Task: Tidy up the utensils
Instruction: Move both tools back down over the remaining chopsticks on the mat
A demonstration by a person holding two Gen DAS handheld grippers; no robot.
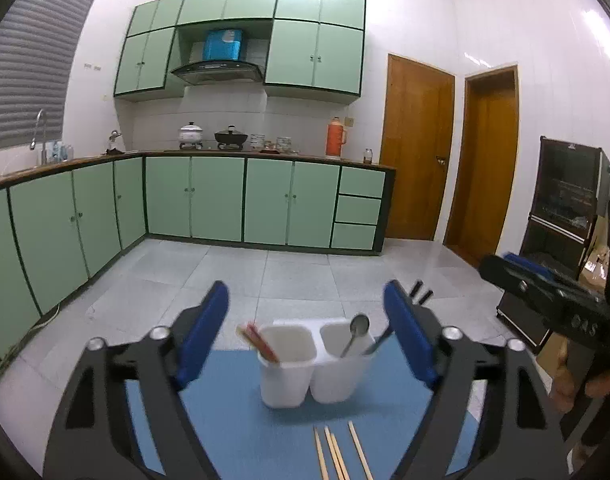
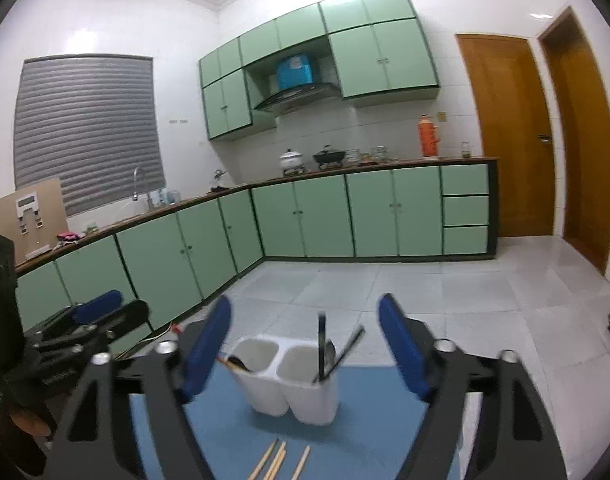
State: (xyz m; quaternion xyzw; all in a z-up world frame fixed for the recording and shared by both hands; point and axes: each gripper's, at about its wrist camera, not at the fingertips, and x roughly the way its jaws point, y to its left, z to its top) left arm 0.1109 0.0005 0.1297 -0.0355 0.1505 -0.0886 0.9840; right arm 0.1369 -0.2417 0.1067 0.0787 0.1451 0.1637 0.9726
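Both the left gripper [image 1: 307, 334] and right gripper [image 2: 305, 344] stand apart, empty; the loose chopsticks [image 1: 337, 456] below the fingertips need a level pinch before the holder [image 1: 313, 368]

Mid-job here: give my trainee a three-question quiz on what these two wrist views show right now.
1. True or false: both grippers are shut on chopsticks.
2. Which compartment of the white holder has the spoon: A, the left, or B, the right?
3. Fill in: the loose chopsticks lie on the blue ____.

Key: 1 false; left gripper and right gripper are open and empty. 2 B. 3 mat.
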